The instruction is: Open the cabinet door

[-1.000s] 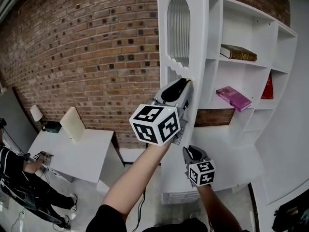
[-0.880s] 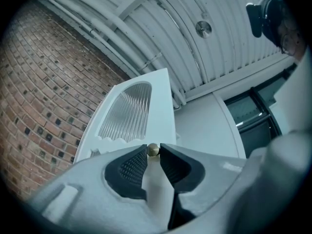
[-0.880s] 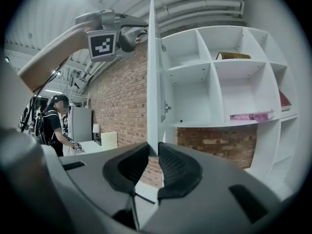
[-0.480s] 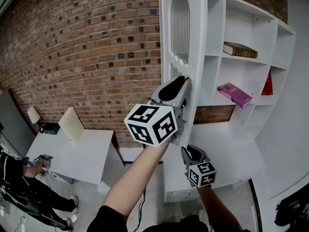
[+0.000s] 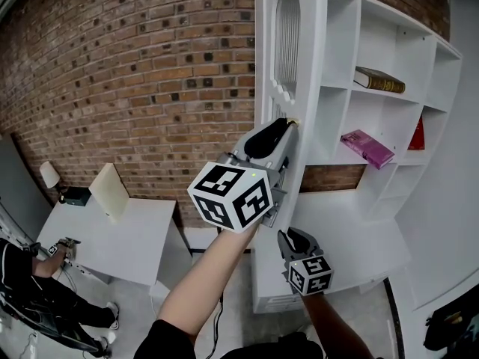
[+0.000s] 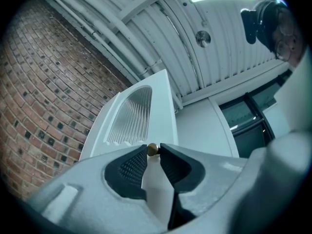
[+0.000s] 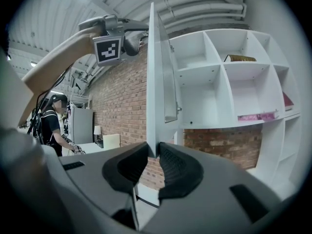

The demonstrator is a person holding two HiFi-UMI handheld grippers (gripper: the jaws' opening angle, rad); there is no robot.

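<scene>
The white cabinet door [image 5: 307, 66] with a ribbed arched pane stands swung out from the shelf unit, edge-on to me. My left gripper [image 5: 288, 126] is raised and shut on the small brass door knob [image 5: 294, 123]. In the left gripper view the knob [image 6: 152, 149] sits pinched between the fingertips, with the door [image 6: 146, 116] behind it. My right gripper [image 5: 293, 235] hangs lower, just under the door's bottom edge. In the right gripper view its jaws [image 7: 154, 152] stand slightly apart with nothing between them, and the door's edge [image 7: 155, 82] rises above them.
The open shelves hold a brown book [image 5: 379, 80], a pink book [image 5: 367, 146] and a red book [image 5: 417, 134]. A white desk [image 5: 112, 238] with a lamp [image 5: 51, 174] stands at the left by the brick wall. A person [image 5: 30, 290] sits at the lower left.
The door has swung slightly further out with the left gripper still on its knob. The right gripper has drifted a little lower and left.
</scene>
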